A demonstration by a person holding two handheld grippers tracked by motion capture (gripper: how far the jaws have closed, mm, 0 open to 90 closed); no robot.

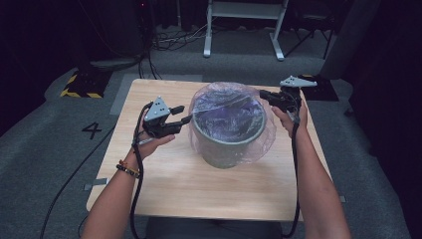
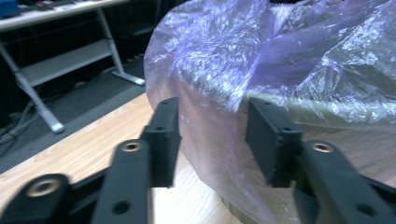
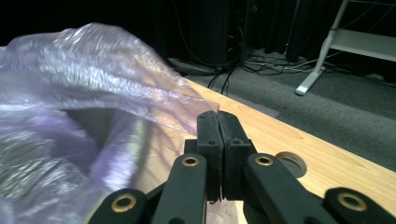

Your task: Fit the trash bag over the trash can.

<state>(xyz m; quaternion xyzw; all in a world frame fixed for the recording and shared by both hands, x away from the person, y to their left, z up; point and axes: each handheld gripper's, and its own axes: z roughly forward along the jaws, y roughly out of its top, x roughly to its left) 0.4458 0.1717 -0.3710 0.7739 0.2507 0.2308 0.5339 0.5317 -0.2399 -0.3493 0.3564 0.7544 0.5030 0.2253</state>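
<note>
A grey bucket (image 1: 226, 147) stands in the middle of the wooden table (image 1: 199, 189), with a clear purple plastic bag (image 1: 224, 107) lining it and draped over its rim. My left gripper (image 1: 181, 114) is at the bucket's left side, just off the rim. In the left gripper view it (image 2: 212, 135) stands open; the bag (image 2: 280, 51) hangs in front of and partly between the jaws, and the pads do not press on it. My right gripper (image 1: 263, 94) is at the far right rim. It (image 3: 218, 126) is shut on a stretched edge of the bag (image 3: 93, 70).
A white desk frame (image 1: 244, 25) and loose cables stand on the carpet behind the table. A yellow-and-black striped block (image 1: 79, 87) sits at the back left, and a "4" (image 1: 92, 130) marks the floor on the left. A round hole (image 3: 292, 163) lies in the tabletop near my right gripper.
</note>
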